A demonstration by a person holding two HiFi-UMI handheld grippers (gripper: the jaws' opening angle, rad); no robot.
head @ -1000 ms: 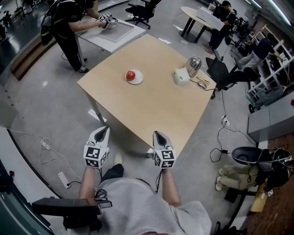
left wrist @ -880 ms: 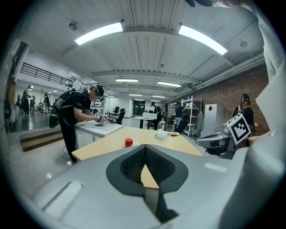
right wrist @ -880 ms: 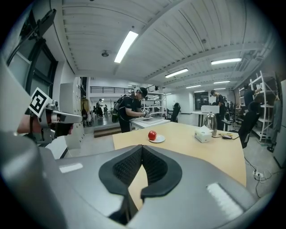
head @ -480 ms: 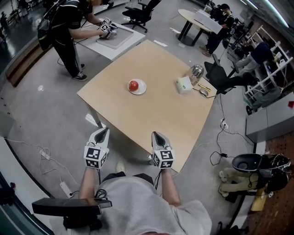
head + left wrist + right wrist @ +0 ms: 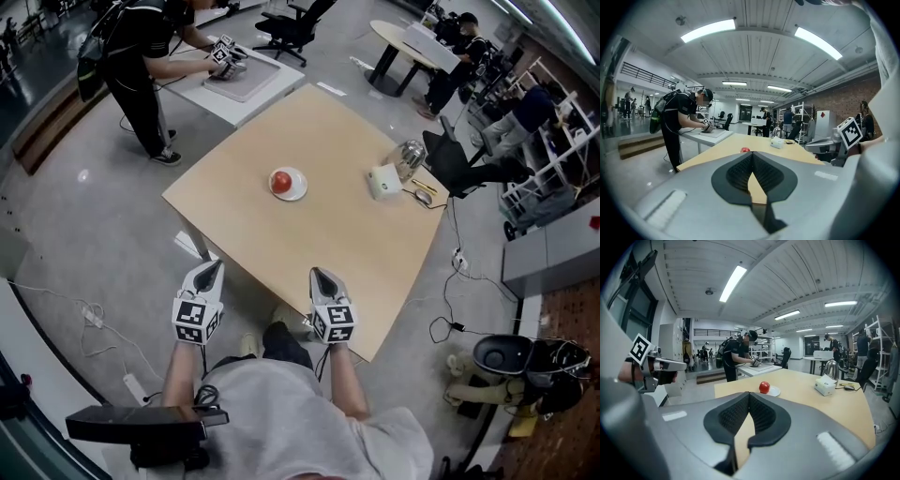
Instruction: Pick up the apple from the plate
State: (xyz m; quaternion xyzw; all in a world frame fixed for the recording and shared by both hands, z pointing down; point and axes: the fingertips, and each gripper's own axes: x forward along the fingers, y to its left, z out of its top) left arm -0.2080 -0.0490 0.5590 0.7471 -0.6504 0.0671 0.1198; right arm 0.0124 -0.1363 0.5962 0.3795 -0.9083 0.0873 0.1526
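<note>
A red apple [image 5: 279, 181] sits on a small white plate [image 5: 294, 191] near the middle of the light wooden table [image 5: 309, 244]. Both grippers hang in front of the table's near edge, well short of the plate. My left gripper [image 5: 215, 267] is shut with nothing in it, over the floor left of the table corner. My right gripper [image 5: 316, 275] is shut and empty at the near edge. The left gripper view shows the apple [image 5: 745, 150] far off, just above the closed tips [image 5: 751, 155]. In the right gripper view the apple [image 5: 764, 387] and plate [image 5: 773, 391] lie ahead of the tips [image 5: 749, 394].
A white tissue box [image 5: 384, 182], a shiny kettle [image 5: 410, 153] and a mouse [image 5: 423, 196] stand at the table's far right. A person [image 5: 150, 47] works at a white table [image 5: 246, 86] at the back left. Cables and a power strip [image 5: 129, 382] lie on the floor.
The table, plate and apple have drawn nearer in the head view as the person steps forward. Both grippers keep their place in the view and stay shut.
</note>
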